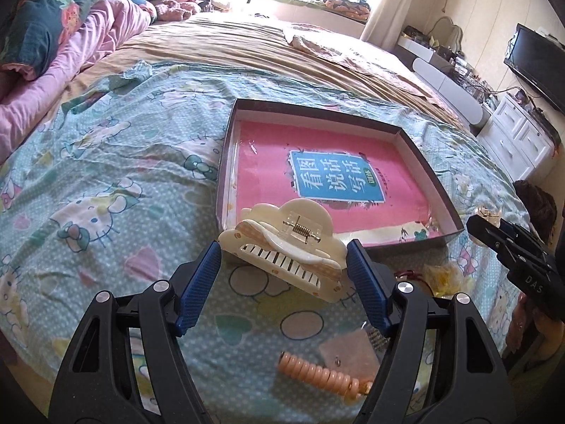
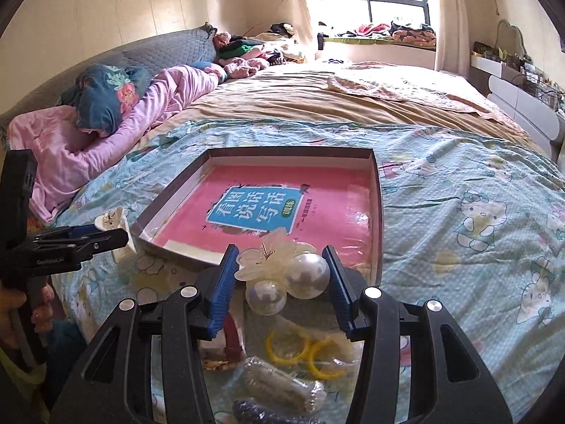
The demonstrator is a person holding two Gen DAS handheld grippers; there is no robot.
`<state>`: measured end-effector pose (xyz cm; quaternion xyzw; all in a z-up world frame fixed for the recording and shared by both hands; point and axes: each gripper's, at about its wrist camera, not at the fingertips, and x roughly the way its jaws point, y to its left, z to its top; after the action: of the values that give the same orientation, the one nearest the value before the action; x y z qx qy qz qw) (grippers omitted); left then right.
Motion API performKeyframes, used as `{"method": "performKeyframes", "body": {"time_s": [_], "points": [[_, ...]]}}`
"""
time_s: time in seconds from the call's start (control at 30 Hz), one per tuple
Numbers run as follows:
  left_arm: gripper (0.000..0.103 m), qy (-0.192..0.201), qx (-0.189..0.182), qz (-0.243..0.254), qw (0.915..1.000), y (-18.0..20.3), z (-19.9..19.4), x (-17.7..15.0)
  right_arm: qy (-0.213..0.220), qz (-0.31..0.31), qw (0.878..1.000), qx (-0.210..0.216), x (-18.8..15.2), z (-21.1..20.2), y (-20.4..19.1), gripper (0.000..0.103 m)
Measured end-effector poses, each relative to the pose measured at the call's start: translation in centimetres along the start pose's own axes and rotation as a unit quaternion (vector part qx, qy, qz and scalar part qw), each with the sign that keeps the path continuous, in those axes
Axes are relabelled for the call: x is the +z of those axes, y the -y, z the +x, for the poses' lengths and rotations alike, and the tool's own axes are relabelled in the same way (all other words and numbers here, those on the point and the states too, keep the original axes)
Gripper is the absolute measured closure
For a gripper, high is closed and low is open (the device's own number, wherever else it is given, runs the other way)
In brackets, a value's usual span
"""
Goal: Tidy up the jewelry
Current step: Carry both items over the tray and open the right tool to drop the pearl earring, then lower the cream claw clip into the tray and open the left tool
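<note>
Two hair clips carried above bed. Left hand-held gripper (image 1: 284, 265) clamps cream claw clip (image 1: 282, 247) at its ends: light, rigid, springy. Right hand-held gripper (image 2: 279, 275) pinches pearl flower clip (image 2: 282, 272): slippery, fragile. Box (image 2: 376, 176) just ahead.

Both tongs same build: left tongs (image 1: 284, 259) and right tongs (image 2: 279, 265) have matte black plastic arms with triangular cutouts, silver round screw heads at the pivots, ribbed blue pads (image 1: 201, 282) on the fingers. White lettering on the side bodies: "DAS…" on the right, "GenRobot.AI" on the left.
</note>
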<state>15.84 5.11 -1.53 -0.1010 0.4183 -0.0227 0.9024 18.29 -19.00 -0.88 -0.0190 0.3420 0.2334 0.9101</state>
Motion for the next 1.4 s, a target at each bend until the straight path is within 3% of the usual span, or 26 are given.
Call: {"method": "performKeyframes", "body": {"time_s": [0.43,0.93,1.07,1.2,1.4], "points": [[0.038,-0.013,0.015,-0.001,0.9998,0.6,5.0,2.7,-0.06,0.008,0.998,-0.025,0.9,5.7,2.0,0.056],[0.038,-0.021,0.018,0.004,0.9996,0.1,6.7,2.7,-0.079,0.019,0.996,-0.043,0.7,7.4,2.7,0.055],[0.038,-0.022,0.016,0.004,0.9996,0.1,6.7,2.7,-0.069,0.027,0.996,-0.045,0.7,6.7,2.8,0.035],[0.037,-0.02,0.013,0.002,0.9997,0.1,6.5,2.6,-0.052,0.034,0.997,-0.047,1.0,5.1,3.1,0.031],[0.023,0.003,0.009,0.001,1.0,0.3,4.8,2.9,-0.024,0.05,0.997,-0.045,1.0,2.2,3.5,0.02]]}}
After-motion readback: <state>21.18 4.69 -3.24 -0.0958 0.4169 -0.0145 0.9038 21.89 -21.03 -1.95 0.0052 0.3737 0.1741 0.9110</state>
